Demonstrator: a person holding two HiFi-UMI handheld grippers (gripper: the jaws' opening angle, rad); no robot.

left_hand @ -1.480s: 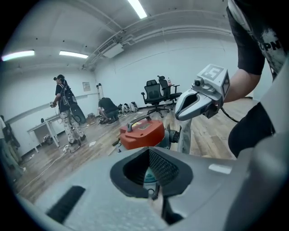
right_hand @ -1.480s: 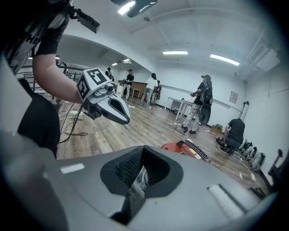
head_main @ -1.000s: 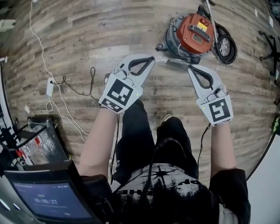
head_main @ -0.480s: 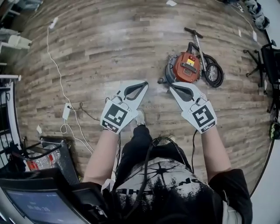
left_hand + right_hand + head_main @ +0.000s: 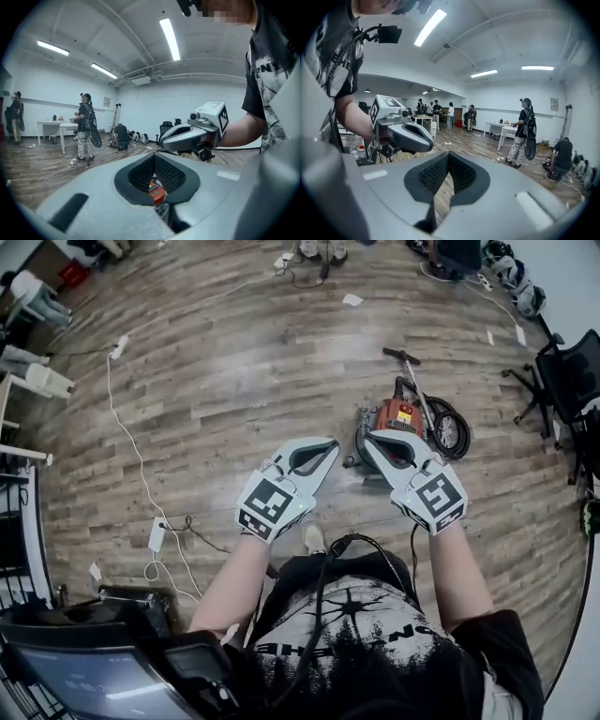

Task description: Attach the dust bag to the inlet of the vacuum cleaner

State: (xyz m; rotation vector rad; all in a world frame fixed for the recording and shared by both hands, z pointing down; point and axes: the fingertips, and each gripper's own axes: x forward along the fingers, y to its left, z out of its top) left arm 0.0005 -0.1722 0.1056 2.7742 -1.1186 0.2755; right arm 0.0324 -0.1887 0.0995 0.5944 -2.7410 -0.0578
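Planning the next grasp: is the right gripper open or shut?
Shut and empty: in the right gripper view, the right gripper has its jaws meeting at the tips, with nothing between them.

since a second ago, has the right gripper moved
Yes. In the head view the right gripper has risen away from the floor: the vacuum cleaner looks far smaller beside it, and the gripper's tip now overlaps it instead of stopping short.
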